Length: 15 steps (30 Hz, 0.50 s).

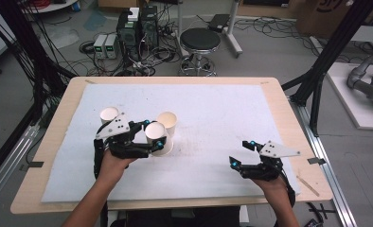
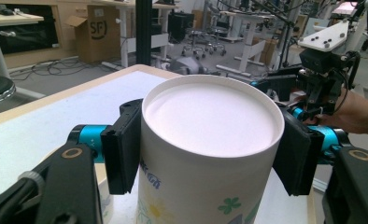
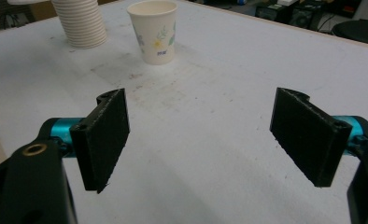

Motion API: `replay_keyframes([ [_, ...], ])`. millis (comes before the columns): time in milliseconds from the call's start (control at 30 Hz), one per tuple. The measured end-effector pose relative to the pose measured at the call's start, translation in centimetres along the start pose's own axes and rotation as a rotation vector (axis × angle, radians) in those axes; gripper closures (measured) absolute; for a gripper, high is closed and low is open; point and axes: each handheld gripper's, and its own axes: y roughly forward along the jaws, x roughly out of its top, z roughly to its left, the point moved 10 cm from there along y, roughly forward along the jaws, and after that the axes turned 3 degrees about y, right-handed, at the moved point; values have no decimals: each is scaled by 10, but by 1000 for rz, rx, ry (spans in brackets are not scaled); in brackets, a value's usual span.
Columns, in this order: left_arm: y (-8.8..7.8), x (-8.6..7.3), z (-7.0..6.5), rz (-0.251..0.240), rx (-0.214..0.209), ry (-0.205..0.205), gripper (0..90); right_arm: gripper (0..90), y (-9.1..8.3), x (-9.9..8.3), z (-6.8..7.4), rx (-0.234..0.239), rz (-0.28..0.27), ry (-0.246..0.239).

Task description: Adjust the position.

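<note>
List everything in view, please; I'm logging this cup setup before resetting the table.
table: one, light wood, centre
mat: one, white, covering the table
stack of cups: one, white, on the mat's left part
standing paper cup: one, white with flower print, on the mat
held paper cup: one, white with printed flowers, gripped beside the standing one
stool: one, black seat, floor beyond the table
left gripper: black, shut on the held paper cup
right gripper: black, open, empty, right side
</note>
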Motion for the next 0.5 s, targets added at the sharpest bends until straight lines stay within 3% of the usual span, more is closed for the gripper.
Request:
replay_keyframes([
  [267,6,-6,-6,7,-27,-4,337,203,4,-1,9,55,15,11],
  [500,12,-10,-19,4,-73,-7,337,203,8,4,26,129,6,-19],
])
